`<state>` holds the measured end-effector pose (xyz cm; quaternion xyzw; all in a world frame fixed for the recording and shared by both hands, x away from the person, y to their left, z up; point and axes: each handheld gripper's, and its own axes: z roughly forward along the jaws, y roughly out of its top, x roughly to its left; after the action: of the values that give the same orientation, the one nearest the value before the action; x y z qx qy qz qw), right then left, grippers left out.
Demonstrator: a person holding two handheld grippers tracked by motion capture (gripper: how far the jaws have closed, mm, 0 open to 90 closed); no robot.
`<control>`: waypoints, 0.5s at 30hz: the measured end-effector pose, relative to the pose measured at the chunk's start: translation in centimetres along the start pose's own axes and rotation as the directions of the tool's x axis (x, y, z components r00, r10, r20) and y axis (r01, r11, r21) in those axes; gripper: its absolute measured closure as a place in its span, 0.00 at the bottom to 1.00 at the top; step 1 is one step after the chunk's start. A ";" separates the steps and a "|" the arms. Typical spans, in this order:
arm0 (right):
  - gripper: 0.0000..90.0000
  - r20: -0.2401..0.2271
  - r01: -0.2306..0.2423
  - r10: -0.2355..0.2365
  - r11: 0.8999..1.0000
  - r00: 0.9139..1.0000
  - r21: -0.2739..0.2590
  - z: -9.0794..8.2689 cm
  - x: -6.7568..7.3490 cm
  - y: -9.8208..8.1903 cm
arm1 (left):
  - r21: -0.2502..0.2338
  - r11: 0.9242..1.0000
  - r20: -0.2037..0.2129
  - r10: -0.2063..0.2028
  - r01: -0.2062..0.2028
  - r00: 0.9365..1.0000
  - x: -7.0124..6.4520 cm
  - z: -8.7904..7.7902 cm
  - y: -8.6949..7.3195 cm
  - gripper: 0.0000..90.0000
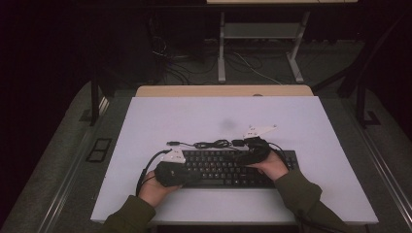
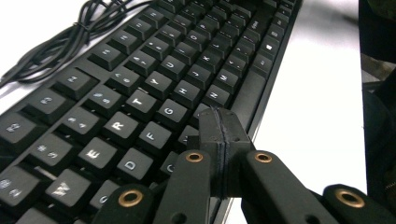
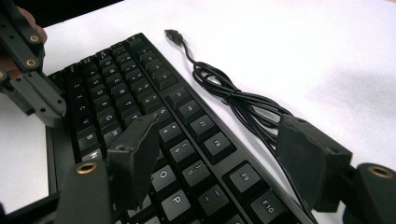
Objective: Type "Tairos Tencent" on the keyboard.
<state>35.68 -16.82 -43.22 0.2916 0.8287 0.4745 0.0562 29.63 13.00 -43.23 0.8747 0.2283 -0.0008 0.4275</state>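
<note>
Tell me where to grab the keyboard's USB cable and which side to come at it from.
Grip the cable at its bundled middle, where the loops are tied together behind the keyboard, coming down from above on the far side of the keyboard. There the strands lie thickest on the bare table, likely easier to pinch than the single thin strand near the plug. The right gripper, jaws open, is closest.

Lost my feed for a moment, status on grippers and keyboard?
Left gripper shut, empty, over the keyboard. Right gripper open above the number row. USB cable bunched behind it.
</note>
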 end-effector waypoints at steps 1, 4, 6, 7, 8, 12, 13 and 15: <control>0.33 0.001 0.001 -0.001 1.000 1.000 0.001 0.0 0.0 0.0 | 0.005 1.000 0.002 0.004 -0.004 1.000 0.0 0.1 0.0 0.99; 0.33 0.001 -0.001 0.001 1.000 1.000 -0.001 0.0 0.0 0.0 | 0.018 1.000 0.008 0.009 -0.009 1.000 -0.1 0.4 0.0 0.99; 0.33 0.002 -0.001 0.001 1.000 1.000 -0.002 0.0 0.0 0.0 | 0.026 1.000 0.007 0.012 -0.012 1.000 -0.1 0.4 -0.1 0.99; 0.33 0.002 -0.002 0.002 1.000 1.000 -0.002 0.0 0.0 0.0 | 0.025 1.000 0.008 0.012 -0.012 1.000 -0.1 0.5 -0.1 0.99; 0.33 0.002 0.000 0.000 1.000 1.000 -0.002 0.0 0.0 0.0 | 0.026 1.000 0.010 0.011 -0.011 1.000 -0.1 0.5 -0.1 0.99; 0.33 0.002 0.000 0.000 1.000 1.000 0.000 0.0 0.0 0.0 | 0.024 1.000 0.011 0.011 -0.011 1.000 -0.1 0.5 -0.1 0.99; 0.33 0.002 -0.001 0.001 1.000 1.000 -0.001 0.0 0.0 0.0 | 0.022 1.000 0.012 0.010 -0.010 1.000 -0.1 0.5 -0.1 0.99; 0.33 0.002 -0.001 0.001 1.000 1.000 0.000 0.0 0.0 0.0 | 0.032 0.999 0.013 0.008 -0.008 1.000 -0.1 0.7 -0.2 0.99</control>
<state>35.66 -16.79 -43.24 0.2923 0.8285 0.4743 0.0568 29.62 12.57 -43.84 0.8824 0.2221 -0.0084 0.4146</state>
